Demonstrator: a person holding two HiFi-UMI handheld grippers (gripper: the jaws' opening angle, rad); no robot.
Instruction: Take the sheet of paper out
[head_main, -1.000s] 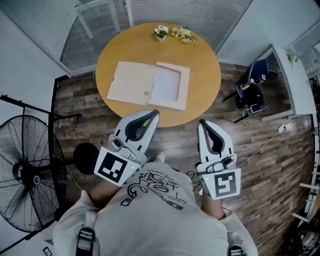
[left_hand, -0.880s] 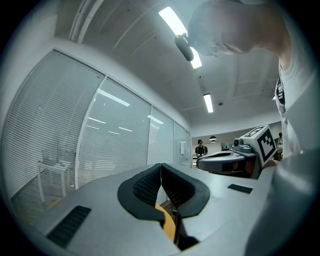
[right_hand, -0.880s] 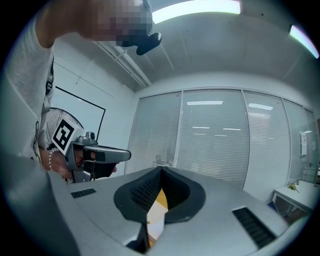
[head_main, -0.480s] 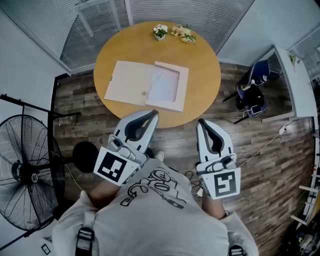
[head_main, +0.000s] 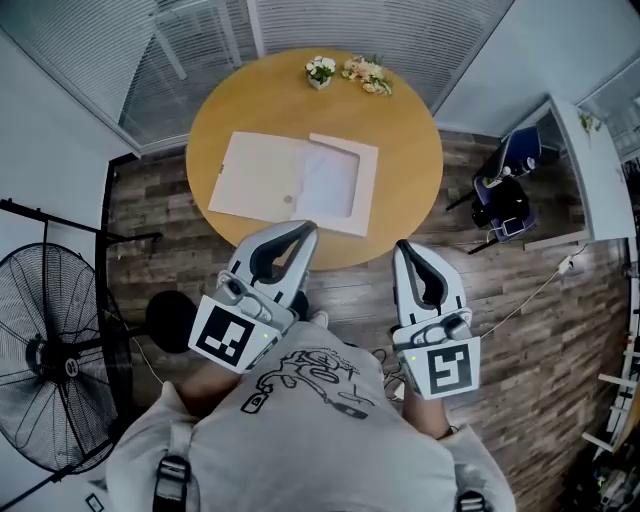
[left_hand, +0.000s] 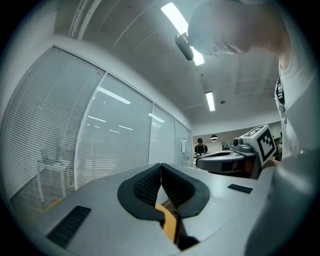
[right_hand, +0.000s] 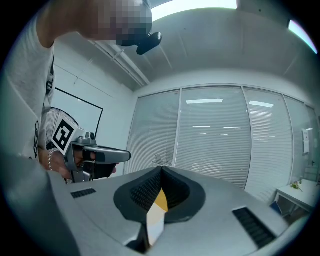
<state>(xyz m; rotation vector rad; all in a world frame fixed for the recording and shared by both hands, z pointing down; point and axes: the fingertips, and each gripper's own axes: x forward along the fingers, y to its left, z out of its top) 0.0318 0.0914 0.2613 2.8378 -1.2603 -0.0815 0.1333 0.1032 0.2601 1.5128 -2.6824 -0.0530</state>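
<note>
A beige folder (head_main: 262, 172) lies open on the round wooden table (head_main: 410, 130). A white sheet of paper (head_main: 329, 184) rests inside its framed right half. My left gripper (head_main: 306, 229) hangs over the floor just short of the table's near edge, jaws shut and empty. To its right my right gripper (head_main: 402, 246) is also off the table, shut with nothing in it. In the left gripper view the pads (left_hand: 150, 182) meet at the tip. The right gripper view shows its pads (right_hand: 148, 190) pressed together too.
Two small flower bunches (head_main: 322, 68) (head_main: 366, 71) sit at the table's far edge. A standing fan (head_main: 55, 355) and a black round stool (head_main: 170, 318) are at the left. A dark chair (head_main: 505, 185) and white counter (head_main: 590, 150) are at the right. Blinds line the far wall.
The table and folder have drifted slightly lower in the head view, closer to both gripper tips. Both grippers stay shut and empty.
</note>
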